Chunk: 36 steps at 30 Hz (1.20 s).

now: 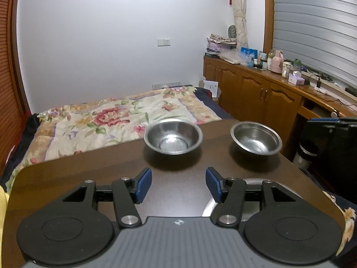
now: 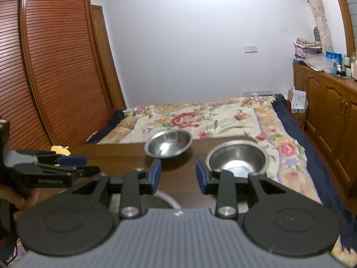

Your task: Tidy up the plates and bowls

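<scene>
Two steel bowls stand upright on the dark wooden table [image 1: 93,167]: a left bowl [image 1: 173,137] [image 2: 168,143] and a right bowl [image 1: 256,138] [image 2: 237,157]. A steel plate [image 1: 209,205] [image 2: 166,197] lies under the grippers near the front edge, mostly hidden. My left gripper [image 1: 178,184] is open and empty, hovering short of the left bowl. My right gripper [image 2: 178,175] is open and empty, just short of both bowls, its right finger in front of the right bowl's rim. The left gripper also shows in the right wrist view [image 2: 73,164].
A bed with a floral quilt [image 1: 111,118] lies beyond the table's far edge. Wooden cabinets [image 1: 256,93] with clutter on top run along the right. A louvred wardrobe [image 2: 55,67] stands at the left. A dark object [image 1: 330,147] stands right of the table.
</scene>
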Each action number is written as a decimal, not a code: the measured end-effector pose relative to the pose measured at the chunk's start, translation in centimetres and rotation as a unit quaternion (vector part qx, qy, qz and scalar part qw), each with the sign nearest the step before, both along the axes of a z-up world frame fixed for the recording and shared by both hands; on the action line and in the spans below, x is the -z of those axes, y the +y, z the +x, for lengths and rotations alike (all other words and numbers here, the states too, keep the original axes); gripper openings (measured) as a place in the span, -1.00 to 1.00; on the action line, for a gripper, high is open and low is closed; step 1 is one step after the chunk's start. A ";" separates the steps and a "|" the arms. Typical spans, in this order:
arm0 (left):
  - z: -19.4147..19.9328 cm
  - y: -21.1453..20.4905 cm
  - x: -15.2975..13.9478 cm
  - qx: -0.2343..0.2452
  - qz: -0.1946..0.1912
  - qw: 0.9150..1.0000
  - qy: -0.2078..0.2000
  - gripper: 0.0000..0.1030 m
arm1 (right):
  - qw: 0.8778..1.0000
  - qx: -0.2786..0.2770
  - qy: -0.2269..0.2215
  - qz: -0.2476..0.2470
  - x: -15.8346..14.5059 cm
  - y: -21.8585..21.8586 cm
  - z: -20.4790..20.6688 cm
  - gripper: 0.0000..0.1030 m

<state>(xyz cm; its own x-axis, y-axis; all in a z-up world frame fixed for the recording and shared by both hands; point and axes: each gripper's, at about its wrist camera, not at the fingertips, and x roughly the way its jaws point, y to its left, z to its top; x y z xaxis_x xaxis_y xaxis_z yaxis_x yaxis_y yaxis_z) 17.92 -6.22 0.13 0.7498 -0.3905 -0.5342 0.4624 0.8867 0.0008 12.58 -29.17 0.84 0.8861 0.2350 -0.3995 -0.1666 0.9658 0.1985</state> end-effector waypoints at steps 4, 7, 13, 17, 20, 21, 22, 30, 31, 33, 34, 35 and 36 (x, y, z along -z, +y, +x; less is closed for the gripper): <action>2.5 -0.5 -0.3 -0.002 0.001 1.000 0.000 0.11 | 1.000 -0.014 0.003 -0.011 -0.8 0.0 2.3 -0.17; 4.4 -0.7 -0.5 -0.010 0.001 1.000 0.004 0.11 | 0.999 -0.025 0.010 -0.019 -0.9 0.1 3.9 -0.16; 7.6 -0.8 -0.6 -0.022 -0.007 1.000 0.015 0.11 | 0.998 -0.046 0.051 -0.011 0.0 0.0 8.3 -0.16; 9.3 -1.1 -0.1 -0.022 -0.006 0.999 0.026 0.11 | 0.996 -0.056 0.068 0.000 0.1 0.0 10.8 -0.16; 10.5 -1.5 0.6 -0.020 -0.008 0.999 0.033 0.11 | 0.995 -0.063 0.081 -0.004 0.4 0.5 12.6 -0.16; 11.0 -1.9 0.8 -0.019 -0.010 0.999 0.040 0.09 | 0.994 -0.065 0.084 -0.007 0.5 0.7 13.2 -0.16; 11.5 -2.1 1.1 -0.019 -0.012 0.999 0.044 0.05 | 0.994 -0.068 0.087 -0.011 0.7 1.1 13.7 -0.16; 14.5 -3.2 2.6 -0.033 -0.009 0.998 0.056 0.01 | 0.990 -0.064 0.127 -0.023 3.2 3.4 17.5 -0.16; 14.8 -3.3 2.8 -0.033 -0.007 0.998 0.058 0.01 | 0.989 -0.062 0.133 -0.027 3.4 3.6 17.9 -0.16; 15.4 -3.5 3.1 -0.033 -0.001 0.998 0.059 0.01 | 0.987 -0.053 0.147 -0.037 3.6 4.0 18.7 -0.16; 15.7 -3.5 3.4 -0.036 0.002 0.998 0.059 0.01 | 0.986 -0.049 0.152 -0.041 3.8 4.1 19.0 -0.16; 16.0 -3.4 3.7 -0.040 0.005 0.997 0.063 0.01 | 0.986 -0.047 0.157 -0.043 3.8 4.1 19.4 -0.16; 16.3 -3.4 4.0 -0.041 0.006 0.997 0.068 0.01 | 0.985 -0.045 0.161 -0.046 3.9 4.2 19.7 -0.16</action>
<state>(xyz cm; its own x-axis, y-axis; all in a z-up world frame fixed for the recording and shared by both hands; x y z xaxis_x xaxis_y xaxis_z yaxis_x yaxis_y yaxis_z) 34.24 -9.57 -3.83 0.6987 -0.3251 -0.6372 0.3857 0.9214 -0.0471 32.25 -24.97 -3.10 0.6874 0.2565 -0.6795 -0.1950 0.9664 0.1675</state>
